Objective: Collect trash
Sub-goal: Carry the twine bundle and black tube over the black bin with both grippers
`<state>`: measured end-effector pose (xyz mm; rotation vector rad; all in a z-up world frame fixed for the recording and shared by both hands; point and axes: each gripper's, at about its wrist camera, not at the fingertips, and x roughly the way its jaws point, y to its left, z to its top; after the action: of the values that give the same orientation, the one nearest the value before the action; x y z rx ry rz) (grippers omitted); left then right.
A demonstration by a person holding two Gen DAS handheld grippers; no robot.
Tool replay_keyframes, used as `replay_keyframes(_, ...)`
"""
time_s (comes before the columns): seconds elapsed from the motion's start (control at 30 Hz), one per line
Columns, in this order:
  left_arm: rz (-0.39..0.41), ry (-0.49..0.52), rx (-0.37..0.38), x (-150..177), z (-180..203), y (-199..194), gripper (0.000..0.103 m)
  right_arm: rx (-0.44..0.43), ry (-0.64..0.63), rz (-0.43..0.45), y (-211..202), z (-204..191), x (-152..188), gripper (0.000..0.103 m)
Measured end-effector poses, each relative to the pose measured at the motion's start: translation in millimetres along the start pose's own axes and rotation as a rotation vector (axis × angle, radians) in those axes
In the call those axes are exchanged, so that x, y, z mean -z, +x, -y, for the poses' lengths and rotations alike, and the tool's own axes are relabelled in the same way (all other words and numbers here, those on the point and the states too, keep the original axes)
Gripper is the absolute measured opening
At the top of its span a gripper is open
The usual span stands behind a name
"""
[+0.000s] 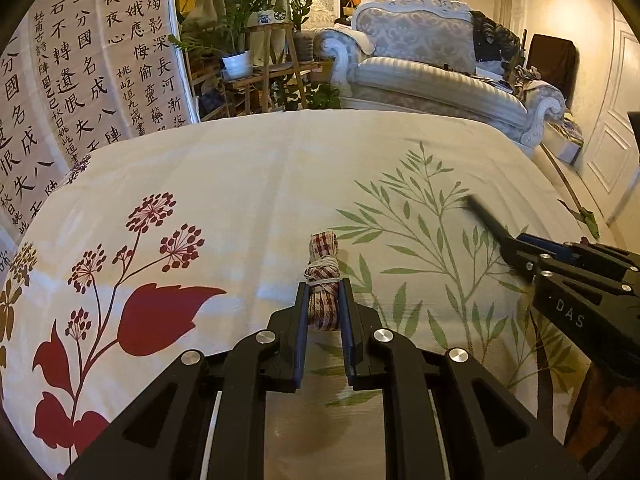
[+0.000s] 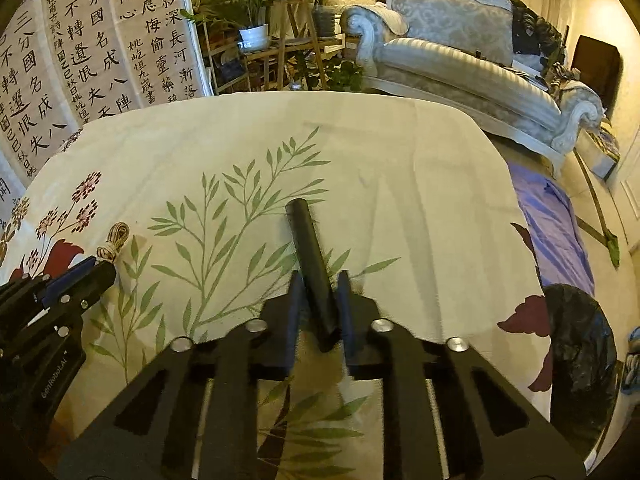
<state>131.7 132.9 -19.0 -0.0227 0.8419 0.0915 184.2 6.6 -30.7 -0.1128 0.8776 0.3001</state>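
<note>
Over the flowered cloth (image 1: pixel 248 184) on the bench, the left claw (image 1: pixel 324 300) pinches a bundled checked ribbon (image 1: pixel 323 276) while the right claw (image 2: pixel 320 292) pinches a black tube (image 2: pixel 310 252).

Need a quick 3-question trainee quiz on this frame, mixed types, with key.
1. True or false: the left gripper is shut on the rope bundle.
2. The right gripper holds: A) a green bottle, B) the dark tube, C) nothing.
3. Fill in: in the right wrist view, the black trash bag sits past the tablecloth's ____ edge.

Key: 1 true; 2 B; 3 right.
</note>
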Motion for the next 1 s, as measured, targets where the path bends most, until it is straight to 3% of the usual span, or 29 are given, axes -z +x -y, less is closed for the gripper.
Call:
replay_keyframes(0.4,0.018,0.017,0.028,4.3,16.9,-8.9,0.016,0.009,0.043,0.044,-29.9,16.1,27.1,0.013)
replay_keyframes(1.0,0.062,0.119,0.152,21.5,103.4,-41.7,0.016,0.125,0.2,0.125,-98.0,89.6,83.6,0.013)
